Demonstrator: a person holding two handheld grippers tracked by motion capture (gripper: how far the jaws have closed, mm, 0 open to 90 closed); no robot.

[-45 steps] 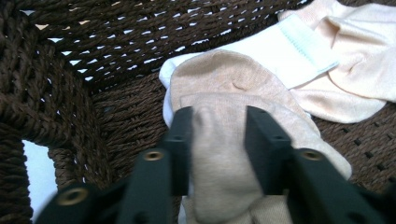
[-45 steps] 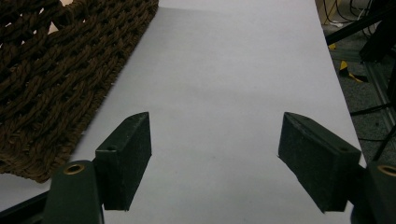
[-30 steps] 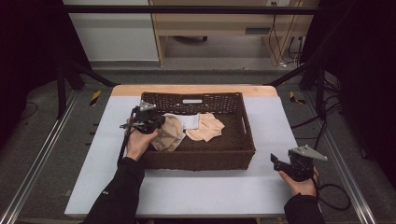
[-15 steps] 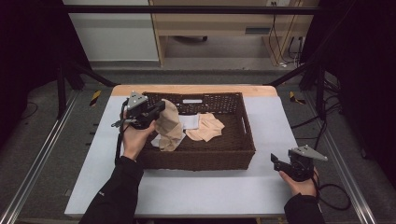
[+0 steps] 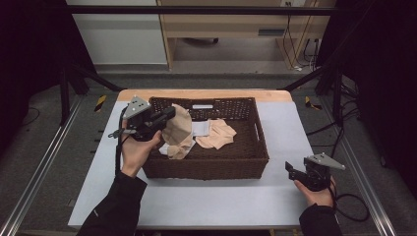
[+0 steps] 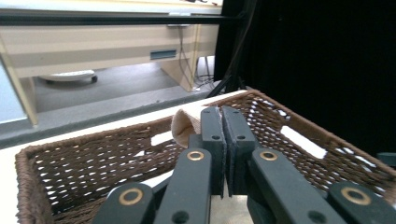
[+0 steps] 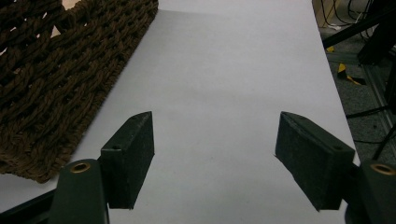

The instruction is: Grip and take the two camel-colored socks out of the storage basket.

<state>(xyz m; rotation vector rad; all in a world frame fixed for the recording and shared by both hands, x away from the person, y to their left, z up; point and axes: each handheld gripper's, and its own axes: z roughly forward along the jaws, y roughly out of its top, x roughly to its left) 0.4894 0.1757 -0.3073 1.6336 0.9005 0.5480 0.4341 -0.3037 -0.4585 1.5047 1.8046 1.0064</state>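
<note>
— High view: where's the cloth?
— My left gripper is clamped on the beige cloth, which hangs toward 6 o'clock over the basket.
— Left gripper view?
— Cloth pinched at 11 o'clock.
— Right gripper view?
— My right gripper has been closing, jaws apart, empty; basket at 10 o'clock.

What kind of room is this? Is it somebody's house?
Probably not a house; it looks like a lab or workshop set up for recording. A metal frame surrounds the white table, black curtains hang at the sides, and loose cables run beneath a wooden desk behind.
</note>
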